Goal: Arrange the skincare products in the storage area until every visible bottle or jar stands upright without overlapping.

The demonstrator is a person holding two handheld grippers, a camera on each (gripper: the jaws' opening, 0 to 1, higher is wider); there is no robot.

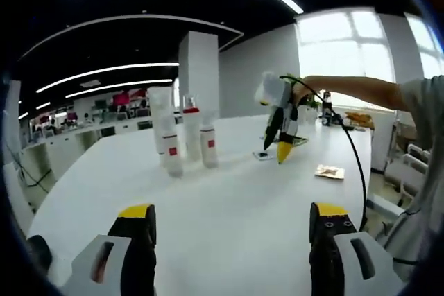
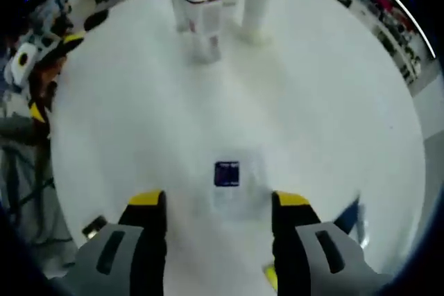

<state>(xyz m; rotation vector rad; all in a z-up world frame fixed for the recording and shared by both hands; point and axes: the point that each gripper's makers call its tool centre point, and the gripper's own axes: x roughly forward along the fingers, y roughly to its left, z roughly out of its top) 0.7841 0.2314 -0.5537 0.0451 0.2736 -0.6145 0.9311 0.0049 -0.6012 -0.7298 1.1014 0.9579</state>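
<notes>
I had plenty of open white surface (image 1: 229,206) ahead of my left hand-held gripper (image 1: 232,230), whose jaws stood wide with nothing between them. The bottles (image 1: 186,136) stood upright in a tight cluster well ahead and to the left, near the far middle of the surface, with a clear run to them. My right hand-held gripper (image 1: 281,136) hung tilted down over the far right part, held by a hand (image 1: 302,91). From its own view, that right hand-held gripper (image 2: 216,223) was also wide and empty, just above a small dark tag (image 2: 227,173) lying flat. A small packet (image 1: 329,171) lay near the right edge. Behind were a pillar (image 1: 201,67), bright windows (image 1: 340,53) and office desks (image 1: 76,133).
</notes>
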